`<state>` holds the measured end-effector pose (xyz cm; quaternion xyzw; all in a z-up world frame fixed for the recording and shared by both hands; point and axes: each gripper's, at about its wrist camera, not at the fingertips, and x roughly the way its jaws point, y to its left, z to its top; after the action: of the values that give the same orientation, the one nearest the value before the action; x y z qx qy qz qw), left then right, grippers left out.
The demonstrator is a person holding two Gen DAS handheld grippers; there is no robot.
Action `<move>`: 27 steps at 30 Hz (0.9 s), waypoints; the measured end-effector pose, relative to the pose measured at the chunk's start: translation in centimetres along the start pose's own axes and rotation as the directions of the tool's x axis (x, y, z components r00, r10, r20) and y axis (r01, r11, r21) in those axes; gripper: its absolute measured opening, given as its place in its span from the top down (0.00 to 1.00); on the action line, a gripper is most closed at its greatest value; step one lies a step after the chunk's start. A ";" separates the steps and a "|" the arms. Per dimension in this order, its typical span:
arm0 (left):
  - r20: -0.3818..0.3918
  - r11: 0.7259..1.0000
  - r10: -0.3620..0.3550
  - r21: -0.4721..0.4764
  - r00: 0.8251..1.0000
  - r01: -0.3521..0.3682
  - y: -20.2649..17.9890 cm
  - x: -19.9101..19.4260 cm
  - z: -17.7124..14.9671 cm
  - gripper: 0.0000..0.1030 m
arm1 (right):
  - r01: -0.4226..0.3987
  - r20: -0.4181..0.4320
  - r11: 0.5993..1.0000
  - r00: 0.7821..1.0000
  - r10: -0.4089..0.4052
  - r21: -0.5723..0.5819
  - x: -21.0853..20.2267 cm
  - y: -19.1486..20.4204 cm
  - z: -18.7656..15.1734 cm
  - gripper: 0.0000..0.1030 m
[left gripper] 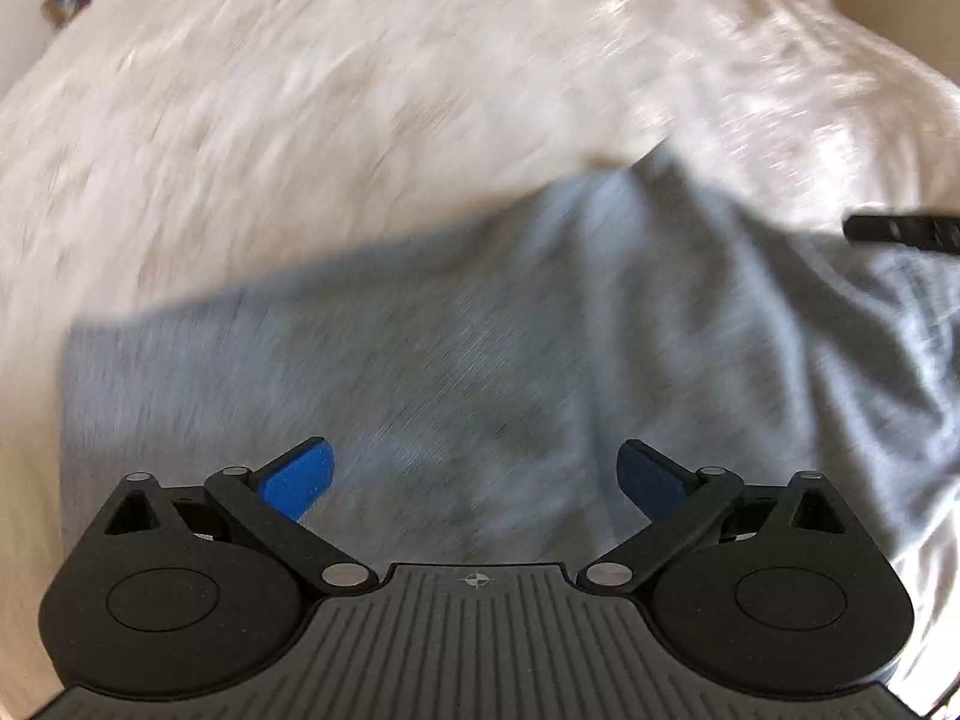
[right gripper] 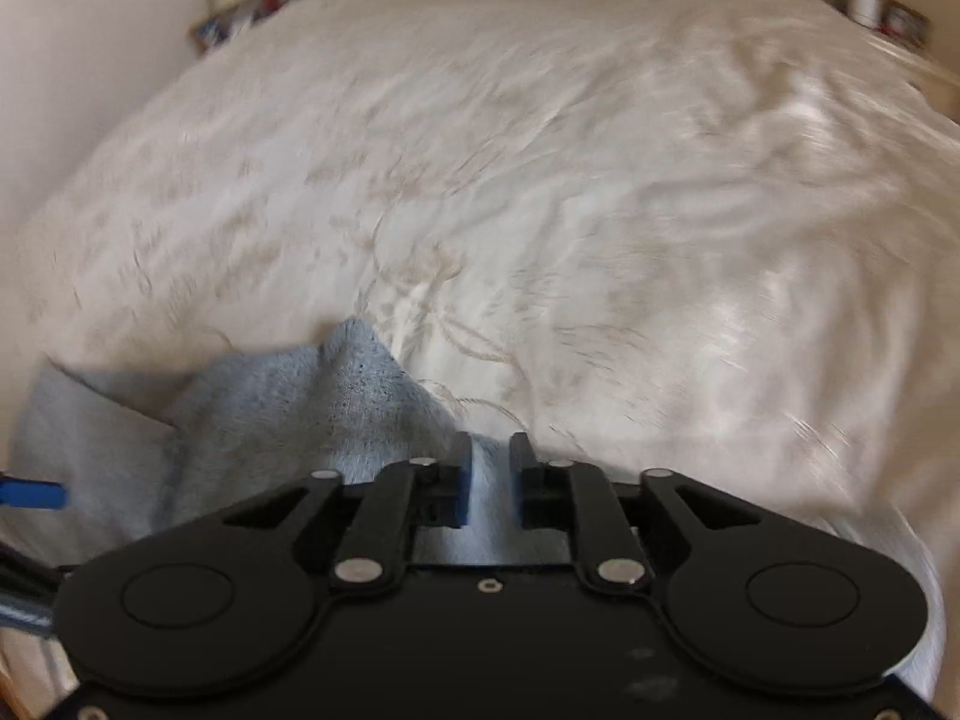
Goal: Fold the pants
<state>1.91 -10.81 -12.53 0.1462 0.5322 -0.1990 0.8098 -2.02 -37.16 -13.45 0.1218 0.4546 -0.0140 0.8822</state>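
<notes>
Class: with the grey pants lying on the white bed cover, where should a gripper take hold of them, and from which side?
Probably the raised corner of the pants, from above: it peaks off the bed cover, so jaws can close across it, whereas the flat middle offers no edge.

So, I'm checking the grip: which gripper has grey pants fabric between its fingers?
The right gripper: a strip of the grey pants runs through its narrow gap. The left gripper is wide open, nothing between.

Home bedroom. A wide bed under a rumpled white bedspread with faint beige stitched pattern (right gripper: pixel 540 210) fills both views; plain cream wall (right gripper: pixel 90 30) behind; blurred small clutter (right gripper: pixel 240 18) alongside.
</notes>
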 end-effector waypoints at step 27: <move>-0.083 0.994 0.102 0.048 0.991 -0.098 -6.8 9.9 8.9 0.00 | 0.130 -0.105 0.883 0.990 -0.092 0.451 -9.2 -12.4 -12.0 0.17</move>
<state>9.33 -22.38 -18.32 0.1987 0.5540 -0.1635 0.7918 -18.66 -47.23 -15.27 0.2998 0.4800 -0.1660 0.8076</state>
